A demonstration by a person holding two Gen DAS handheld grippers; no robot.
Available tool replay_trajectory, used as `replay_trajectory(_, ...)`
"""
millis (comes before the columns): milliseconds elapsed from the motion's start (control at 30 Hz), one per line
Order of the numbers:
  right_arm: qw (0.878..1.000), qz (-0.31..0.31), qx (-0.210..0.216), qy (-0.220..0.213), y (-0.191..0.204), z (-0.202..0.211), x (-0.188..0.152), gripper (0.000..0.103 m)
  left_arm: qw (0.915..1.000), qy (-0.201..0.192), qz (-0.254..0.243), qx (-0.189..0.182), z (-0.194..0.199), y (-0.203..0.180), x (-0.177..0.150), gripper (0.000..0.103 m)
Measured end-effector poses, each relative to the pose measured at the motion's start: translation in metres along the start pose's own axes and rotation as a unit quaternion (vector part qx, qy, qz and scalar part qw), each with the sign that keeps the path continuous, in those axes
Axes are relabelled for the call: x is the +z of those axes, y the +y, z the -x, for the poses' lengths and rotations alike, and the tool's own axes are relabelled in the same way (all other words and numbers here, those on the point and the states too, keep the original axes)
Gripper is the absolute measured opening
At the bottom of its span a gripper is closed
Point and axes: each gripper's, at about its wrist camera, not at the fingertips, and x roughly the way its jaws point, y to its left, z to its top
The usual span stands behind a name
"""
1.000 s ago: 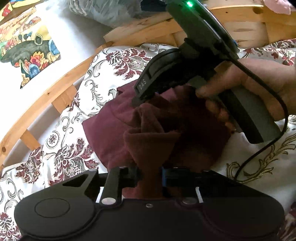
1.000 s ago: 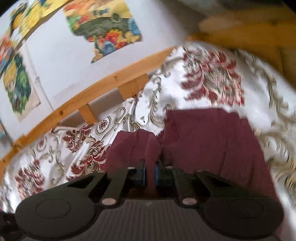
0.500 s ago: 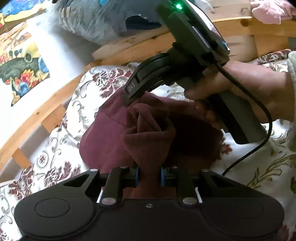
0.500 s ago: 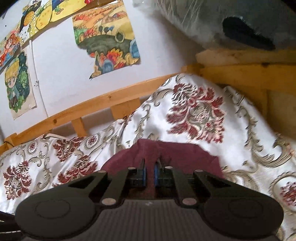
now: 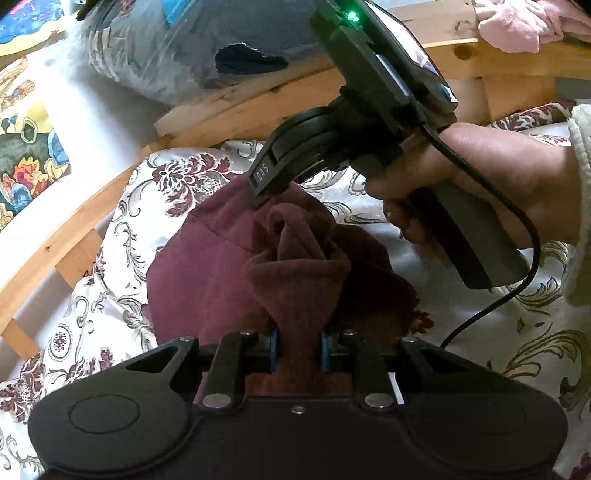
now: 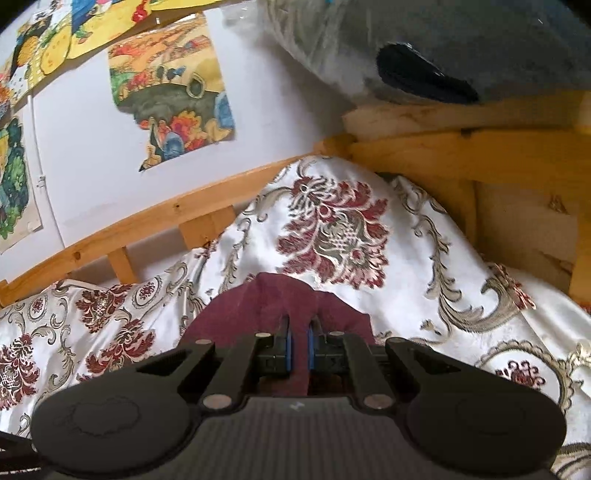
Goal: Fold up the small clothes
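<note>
A small maroon garment (image 5: 207,273) lies bunched on a floral bedspread (image 5: 155,184). My left gripper (image 5: 298,350) is shut on a thick fold of it, which rises between the blue pads (image 5: 274,350). In the left wrist view my right gripper (image 5: 258,192), held in a hand (image 5: 480,184), pinches the garment's far edge from above. In the right wrist view my right gripper (image 6: 298,349) is shut on a thin maroon edge (image 6: 273,299); the rest of the garment is hidden beneath it.
A wooden bed rail (image 6: 155,221) runs along the left, and a wooden headboard (image 6: 480,155) stands behind. A plastic-wrapped grey bundle (image 5: 192,51) lies on the headboard, with pink cloth (image 5: 517,26) at the far right. Colourful pictures (image 6: 173,92) hang on the white wall. A black cable (image 5: 509,288) trails from the right gripper.
Both grippers have carried the garment toward the headboard corner. In the right wrist view far less maroon cloth shows and more wall and headboard fill the frame. Both grips hold unchanged.
</note>
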Motion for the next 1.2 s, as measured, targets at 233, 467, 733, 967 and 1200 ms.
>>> replay_trajectory(233,1.0,-0.005,-0.014,0.022,-0.009,-0.001,-0.005,0.01,0.9998,0.005,0.012,-0.012,-0.001,0.0,-0.001,0.025)
replay_trajectory(467,0.999,-0.024,-0.014,0.037,-0.021,-0.004,-0.012,0.011,0.9993,0.009,0.025,-0.028,-0.004,0.002,-0.002,0.036)
replay_trajectory(733,0.999,-0.027,-0.023,0.038,-0.027,0.002,-0.009,0.055,0.9957,-0.006,0.068,-0.063,0.007,0.011,-0.007,0.082)
replay_trajectory(967,0.999,-0.005,-0.008,0.045,-0.025,0.009,-0.003,0.098,0.9781,0.006,0.205,-0.033,0.02,0.063,-0.027,0.096)
replay_trajectory(1200,0.996,0.041,-0.008,0.081,-0.01,0.002,-0.007,0.103,0.9582,0.027,0.27,0.091,0.006,0.115,-0.034,0.102)
